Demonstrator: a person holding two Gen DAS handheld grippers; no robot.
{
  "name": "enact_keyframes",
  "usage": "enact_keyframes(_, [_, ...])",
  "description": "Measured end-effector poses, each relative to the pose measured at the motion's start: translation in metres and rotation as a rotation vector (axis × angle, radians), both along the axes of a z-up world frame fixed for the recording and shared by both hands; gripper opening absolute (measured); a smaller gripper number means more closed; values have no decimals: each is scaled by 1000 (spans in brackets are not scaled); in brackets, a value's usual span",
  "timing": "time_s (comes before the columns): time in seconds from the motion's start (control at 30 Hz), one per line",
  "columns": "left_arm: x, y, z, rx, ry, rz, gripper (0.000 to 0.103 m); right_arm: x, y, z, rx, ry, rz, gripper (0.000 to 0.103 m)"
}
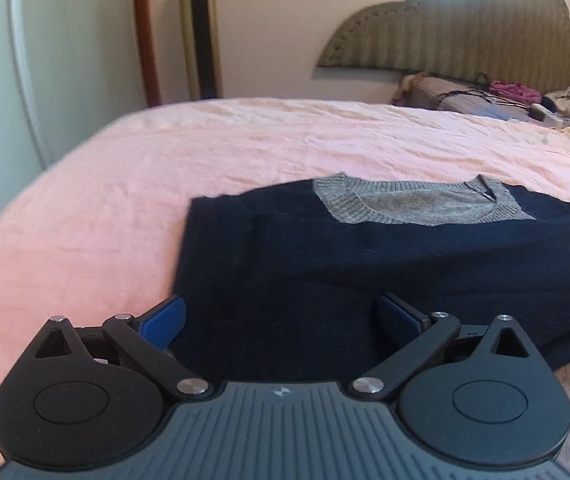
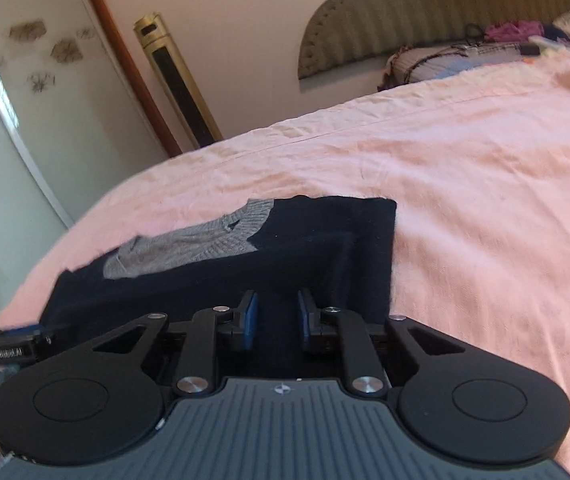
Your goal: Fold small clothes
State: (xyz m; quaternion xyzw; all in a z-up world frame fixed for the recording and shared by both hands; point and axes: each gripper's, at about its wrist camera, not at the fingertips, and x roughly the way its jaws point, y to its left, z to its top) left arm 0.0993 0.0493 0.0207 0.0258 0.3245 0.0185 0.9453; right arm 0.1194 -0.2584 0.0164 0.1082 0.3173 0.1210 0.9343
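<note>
Navy sweater (image 1: 365, 264) is laid on the pink bedsheet (image 1: 165, 152), sides folded in. Left gripper (image 1: 281, 316) is spread wide above the hem; right gripper (image 2: 275, 316) is narrowed, nothing visibly pinched. Next, the hem probably needs pinching and folding toward the grey collar (image 1: 417, 204).

The left tool (image 1: 281, 316) points downward with jaws spread wide, while the right tool (image 2: 275, 318) shows a narrow gap.

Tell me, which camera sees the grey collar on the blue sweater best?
The left wrist view. There the grey collar lies level and almost whole across the navy sweater. In the right wrist view the collar is tilted, a bit blurred, and sits off to the left.
</note>
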Motion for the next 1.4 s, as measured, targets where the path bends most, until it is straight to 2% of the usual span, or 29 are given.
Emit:
enact_keyframes(0.03, [-15,0,5,-13,-6,-13,102,-9,4,7,-21,6,-13,35])
enact_keyframes(0.07, [-31,-1,11,-50,-4,-45,102,-23,7,15,3,1,-6,41])
enact_keyframes(0.13, [-60,-4,13,-103,14,-126,102,-53,12,25,72,-37,72,69])
enact_keyframes(0.2, [-74,-12,3,-47,46,-185,102,-75,28,23,26,-15,150,85])
enact_keyframes(0.23, [-74,-14,-6,-1,72,-191,103,-81,39,17,-37,12,181,84])
enact_keyframes(0.27, [-75,-7,-11,-33,65,-191,103,-84,44,8,-92,42,197,84])
enact_keyframes(0.3, [-71,-1,-9,-49,79,-170,103,-89,46,-1,-148,23,204,84])
enact_keyframes(0.33, [-69,2,-8,-10,95,-124,103,-94,48,-5,-206,-5,203,86])
enact_keyframes(0.4, [-73,12,-3,-11,119,-93,103,-95,49,-2,-277,20,163,89])
enact_keyframes(0.57, [-118,32,5,-152,159,-109,103,-128,41,12,-222,12,128,87])
enact_keyframes(0.6, [-128,29,1,-124,140,-118,103,-138,44,14,-189,3,154,90])
enact_keyframes(0.63, [-139,24,-3,-65,116,-113,103,-146,48,11,-164,11,183,98])
enact_keyframes(0.67, [-150,23,-5,-32,99,-106,103,-155,54,2,-163,43,223,103])
enact_keyframes(0.73, [-173,31,-2,-49,77,-93,103,-171,62,-8,-289,7,234,103])
enact_keyframes(0.83, [-205,55,1,-92,79,41,103,-179,46,-4,-306,39,165,103])
enact_keyframes(0.9, [-227,71,1,-151,78,131,103,-188,29,1,-268,44,130,103])
enact_keyframes(0.97, [-249,80,5,-216,88,145,103,-200,17,10,-254,47,72,103])
enact_keyframes(1.0, [-261,84,9,-286,86,123,103,-208,9,13,-220,45,56,103])
enact_keyframes(1.1, [-279,106,9,-640,125,22,103,-229,-27,17,-2,90,10,103])
enact_keyframes(1.23, [-274,144,-14,-1052,146,64,103,-247,-72,11,270,165,-75,103])
enact_keyframes(1.3, [-263,149,-17,-1112,141,79,103,-252,-87,5,374,211,-99,103])
enact_keyframes(1.33, [-256,147,-17,-1114,156,67,102,-253,-90,2,417,242,-91,103])
enact_keyframes(1.4, [-244,135,-15,-1070,179,40,102,-256,-89,-3,471,288,-42,103])
